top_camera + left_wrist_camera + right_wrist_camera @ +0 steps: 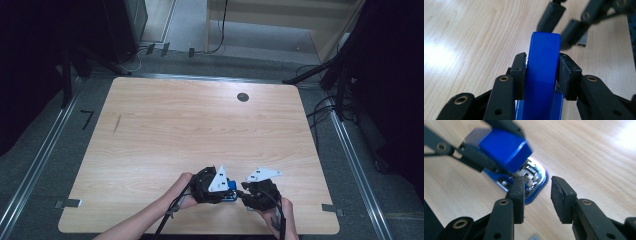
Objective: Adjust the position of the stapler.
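A blue stapler [544, 75] sits low over the wooden table [200, 125] near its front edge. My left gripper [543, 72] is shut on the stapler's blue top arm, one pad pressed on each side. In the right gripper view the stapler [506, 147] has its top raised off the blue base, and the metal staple track shows at its front. My right gripper [537, 195] is open right in front of it with nothing between its pads. Its left fingertip [518, 192] lies against the metal front. From above, both grippers [239, 192] meet tip to tip.
A small grey strip of staples [582, 40] lies on the table just beyond the stapler, by the right gripper's fingers. A round cable hole [243, 97] sits near the table's far edge. The front edge is close under both hands.
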`<state>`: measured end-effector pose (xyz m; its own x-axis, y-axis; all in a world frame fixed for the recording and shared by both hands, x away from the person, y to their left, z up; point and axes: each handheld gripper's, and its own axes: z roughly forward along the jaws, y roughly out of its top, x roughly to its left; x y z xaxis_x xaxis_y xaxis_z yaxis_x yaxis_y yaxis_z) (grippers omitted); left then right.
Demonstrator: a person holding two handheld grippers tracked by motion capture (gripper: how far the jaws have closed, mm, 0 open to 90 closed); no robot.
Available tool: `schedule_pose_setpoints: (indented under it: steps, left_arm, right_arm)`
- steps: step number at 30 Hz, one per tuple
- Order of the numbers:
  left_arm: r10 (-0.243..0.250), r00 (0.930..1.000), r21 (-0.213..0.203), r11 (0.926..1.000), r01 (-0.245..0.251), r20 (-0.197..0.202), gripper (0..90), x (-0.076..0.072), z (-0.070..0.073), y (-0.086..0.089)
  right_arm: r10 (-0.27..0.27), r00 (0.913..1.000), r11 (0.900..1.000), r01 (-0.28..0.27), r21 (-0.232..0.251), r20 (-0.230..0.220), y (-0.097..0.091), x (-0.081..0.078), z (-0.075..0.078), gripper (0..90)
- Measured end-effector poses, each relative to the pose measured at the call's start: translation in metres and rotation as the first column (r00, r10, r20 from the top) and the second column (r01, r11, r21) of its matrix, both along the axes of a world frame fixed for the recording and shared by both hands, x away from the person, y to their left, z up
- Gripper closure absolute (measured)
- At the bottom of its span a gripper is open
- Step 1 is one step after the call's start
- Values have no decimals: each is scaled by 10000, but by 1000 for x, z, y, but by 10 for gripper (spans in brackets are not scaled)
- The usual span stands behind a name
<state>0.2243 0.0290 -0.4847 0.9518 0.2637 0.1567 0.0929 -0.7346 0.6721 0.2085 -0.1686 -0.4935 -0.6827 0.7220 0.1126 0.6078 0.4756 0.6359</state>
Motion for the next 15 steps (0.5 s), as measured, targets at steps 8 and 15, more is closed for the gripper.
schedule_pose_setpoints:
  steps: [8, 15]
  left_arm:
    - [-110, 9999, -73, 9999, 111, 55, 641, 0, 2, 2]
    - [-129, 9999, -225, 9997, 130, 43, 649, 0, 3, 6]
  right_arm:
    - [-884, 9956, 9930, 906, 752, -320, -3, 11, 1, 646]
    - [-927, 9945, 9919, 964, 824, -479, 1, 16, -1, 651]
